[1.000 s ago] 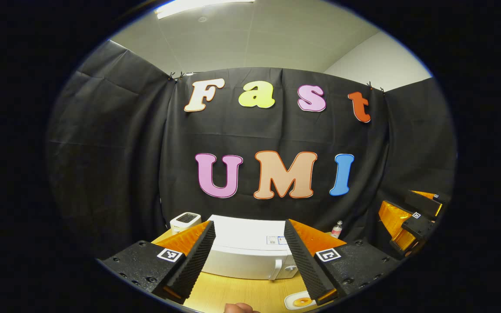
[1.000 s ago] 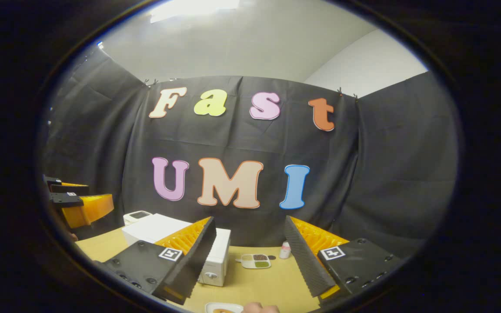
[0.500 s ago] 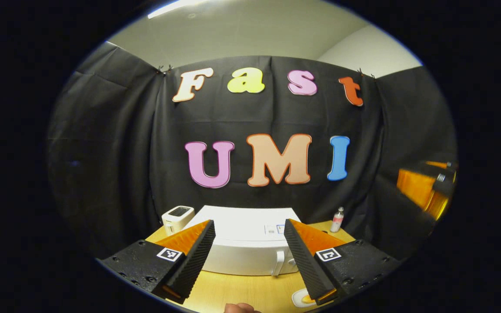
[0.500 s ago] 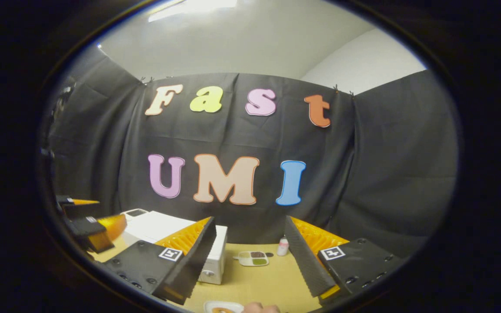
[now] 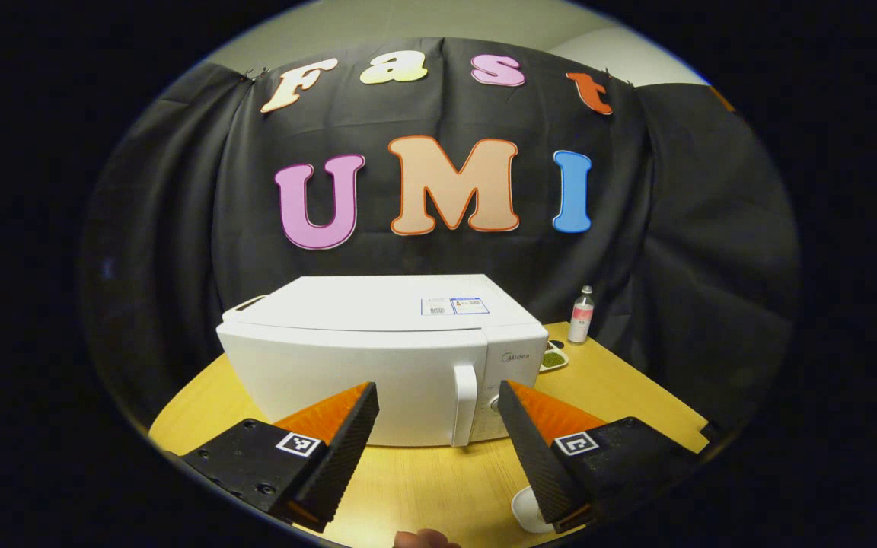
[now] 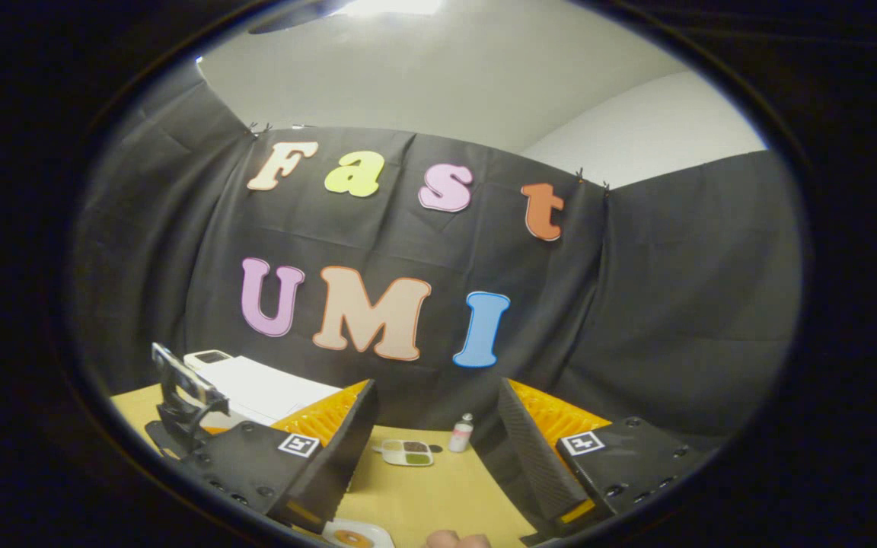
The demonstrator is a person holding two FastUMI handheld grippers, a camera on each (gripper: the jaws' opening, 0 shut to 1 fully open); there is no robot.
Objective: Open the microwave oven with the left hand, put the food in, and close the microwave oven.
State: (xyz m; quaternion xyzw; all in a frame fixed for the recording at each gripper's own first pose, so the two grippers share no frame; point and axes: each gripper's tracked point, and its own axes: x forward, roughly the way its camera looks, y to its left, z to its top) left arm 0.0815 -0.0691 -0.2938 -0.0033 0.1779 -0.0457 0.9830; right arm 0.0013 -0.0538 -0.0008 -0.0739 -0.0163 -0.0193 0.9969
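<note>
The microwave (image 5: 377, 358) sits shut on the yellow table (image 5: 621, 396), its handle (image 5: 464, 403) untouched. The left gripper (image 5: 436, 434) hangs spread before it; the right gripper (image 6: 436, 449) is spread too, empty. Food plate (image 6: 355, 536) waits near. Every step remains.

One microwave (image 5: 377, 358), one bottle (image 5: 580, 315), two dishes (image 6: 404, 452), one table (image 5: 621, 396).

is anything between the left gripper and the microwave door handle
Nothing visible. In the left gripper view the left gripper is open and faces the microwave; its white door handle shows in the gap between the jaws, with bare table before it.
</note>
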